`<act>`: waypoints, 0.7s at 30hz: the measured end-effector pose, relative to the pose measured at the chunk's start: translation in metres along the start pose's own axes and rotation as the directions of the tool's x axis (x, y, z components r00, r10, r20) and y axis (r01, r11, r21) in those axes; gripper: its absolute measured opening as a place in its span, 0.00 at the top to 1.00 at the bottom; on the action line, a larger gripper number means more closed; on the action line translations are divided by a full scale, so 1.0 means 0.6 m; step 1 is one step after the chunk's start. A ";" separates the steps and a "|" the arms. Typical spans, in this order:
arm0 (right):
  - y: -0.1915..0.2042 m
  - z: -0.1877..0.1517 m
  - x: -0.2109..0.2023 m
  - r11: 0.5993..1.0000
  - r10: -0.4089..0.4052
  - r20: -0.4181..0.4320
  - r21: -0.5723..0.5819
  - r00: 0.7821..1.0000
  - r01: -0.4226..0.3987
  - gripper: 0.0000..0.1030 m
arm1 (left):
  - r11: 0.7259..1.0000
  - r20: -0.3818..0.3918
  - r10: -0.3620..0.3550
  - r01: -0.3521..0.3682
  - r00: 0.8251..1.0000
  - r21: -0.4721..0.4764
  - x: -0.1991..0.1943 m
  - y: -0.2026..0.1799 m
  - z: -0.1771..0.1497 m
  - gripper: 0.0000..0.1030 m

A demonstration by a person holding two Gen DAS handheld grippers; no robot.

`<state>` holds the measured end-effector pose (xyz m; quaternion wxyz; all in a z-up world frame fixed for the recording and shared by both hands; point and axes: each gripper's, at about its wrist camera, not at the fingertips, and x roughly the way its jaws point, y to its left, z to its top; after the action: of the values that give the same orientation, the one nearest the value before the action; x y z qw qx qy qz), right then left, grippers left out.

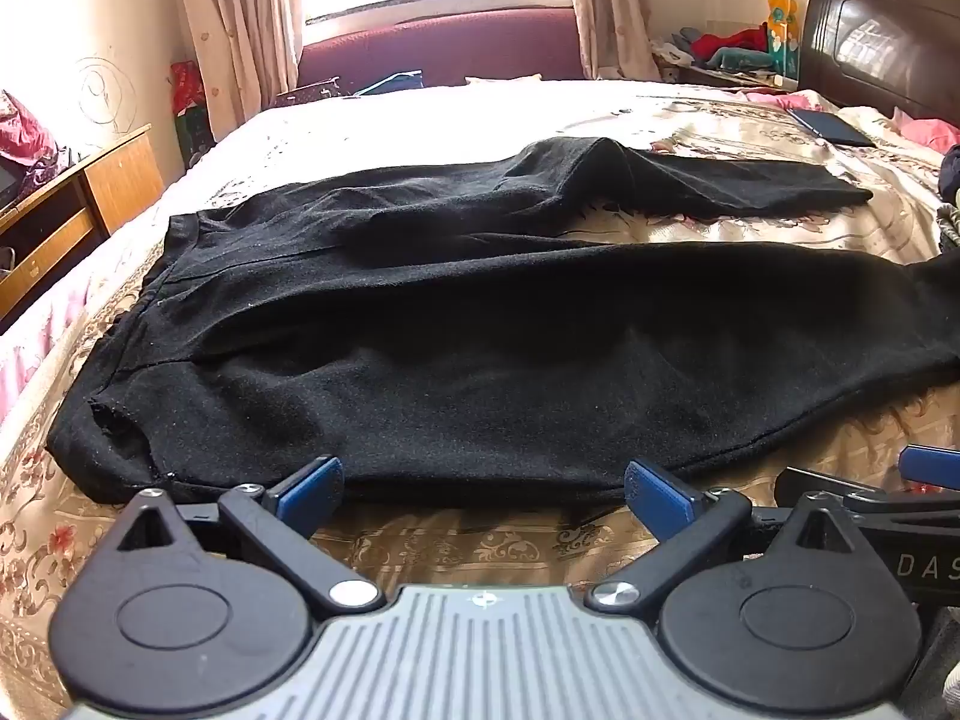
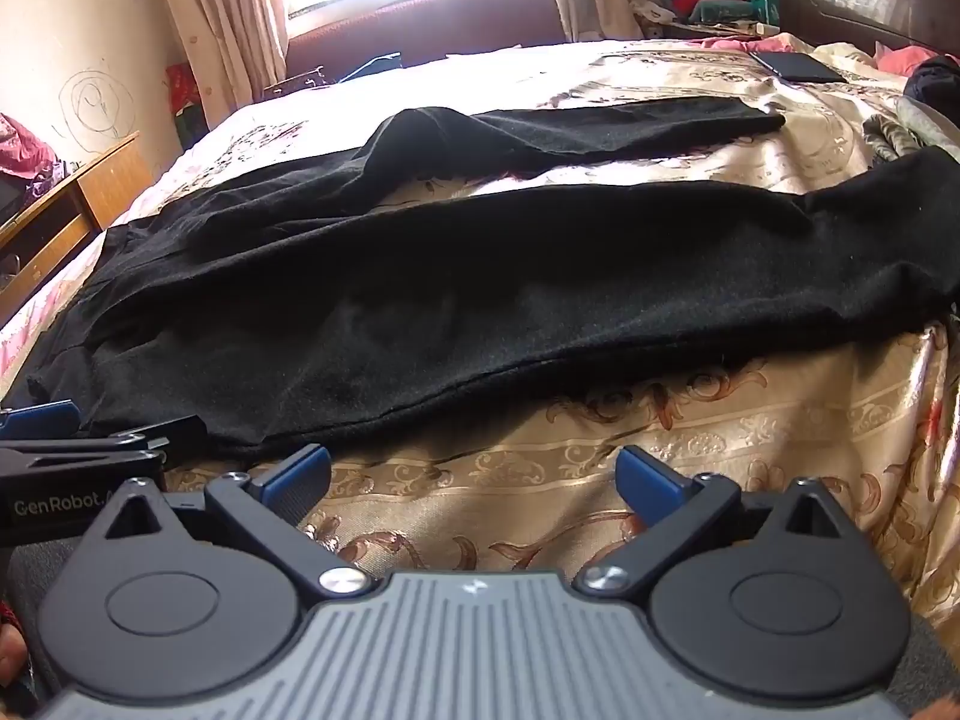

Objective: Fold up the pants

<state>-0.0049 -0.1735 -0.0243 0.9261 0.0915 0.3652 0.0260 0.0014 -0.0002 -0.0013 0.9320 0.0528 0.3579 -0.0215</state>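
Note:
Black pants (image 1: pixel 480 330) lie spread across the floral bedspread, waist at the left, both legs running right and apart from each other. They also show in the right wrist view (image 2: pixel 456 276). My left gripper (image 1: pixel 483 489) is open and empty, its blue fingertips (image 1: pixel 312 486) just short of the near leg's hem edge. My right gripper (image 2: pixel 474 474) is open and empty over bare bedspread, just in front of the near leg. The right gripper shows at the right edge of the left wrist view (image 1: pixel 900 498), and the left gripper at the left edge of the right wrist view (image 2: pixel 78 450).
The bed (image 1: pixel 480 540) has a gold floral cover. A dark phone or tablet (image 1: pixel 831 127) lies near the dark headboard (image 1: pixel 882 42) at far right. A wooden cabinet (image 1: pixel 66 216) stands left of the bed. Clothes pile on a nightstand (image 1: pixel 726 51). A maroon sofa (image 1: pixel 444 48) is under the window.

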 end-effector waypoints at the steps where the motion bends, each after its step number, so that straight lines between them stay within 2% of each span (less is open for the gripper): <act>1: 0.000 -0.004 0.004 1.000 0.000 0.000 -0.001 1.000 0.000 0.03 | 1.000 0.000 0.000 0.000 1.000 0.000 0.000 0.000 0.000 0.00; 21: -0.002 0.000 0.003 1.000 0.004 -0.007 0.001 1.000 -0.004 0.03 | 1.000 -0.001 0.000 0.000 1.000 0.001 0.000 0.000 0.000 0.00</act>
<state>-0.0036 -0.1746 -0.0258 0.9247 0.0926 0.3681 0.0277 0.0015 -0.0002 -0.0014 0.9319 0.0533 0.3581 -0.0217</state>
